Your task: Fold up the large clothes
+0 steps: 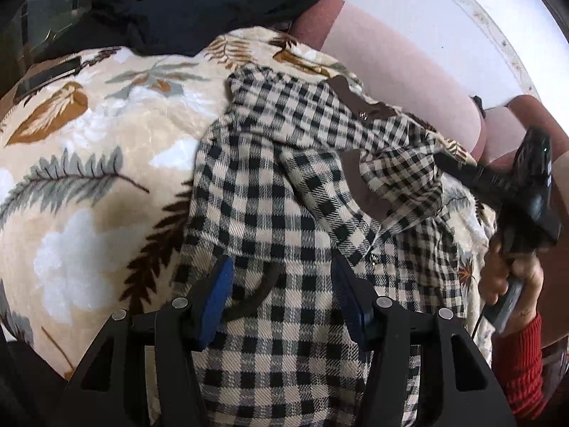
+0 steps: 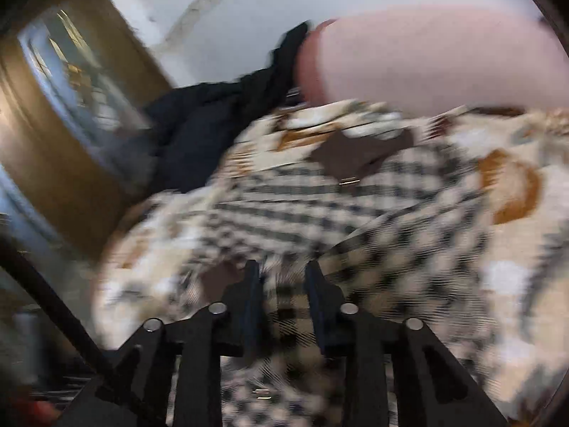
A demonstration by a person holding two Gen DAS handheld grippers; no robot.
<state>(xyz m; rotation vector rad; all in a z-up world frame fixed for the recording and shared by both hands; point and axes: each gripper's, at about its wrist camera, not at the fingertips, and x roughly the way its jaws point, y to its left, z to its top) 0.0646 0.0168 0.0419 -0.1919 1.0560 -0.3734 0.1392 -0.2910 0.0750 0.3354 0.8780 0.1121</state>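
- The checked shirt (image 1: 284,185) lies spread on a leaf-print blanket (image 1: 81,163) that covers a sofa or bed; pink cushions (image 1: 398,82) stand behind it, and a dark garment (image 1: 199,10) is heaped at the far edge.
- Left gripper (image 1: 282,299): its blue-padded fingers (image 1: 217,295) stand apart, low over the near part of the shirt. Cloth shows between them, but they are not closed on it.
- Right gripper (image 1: 458,172): in the left view it holds a raised fold of the shirt near the brown collar (image 1: 359,103). Its own view is heavily blurred; there the fingers (image 2: 252,295) sit close together with checked cloth between them, so I judge them clamped on the shirt.
- Step in hand, as judged: carrying one side or sleeve across the body of the shirt.
- To do it well: the left gripper should pin or pinch the near hem so that the body does not drag.
- The lifted edge should be laid parallel to the button line (image 1: 373,258).
- Risk: the plush blanket may bunch under the cloth and spoil the crease.
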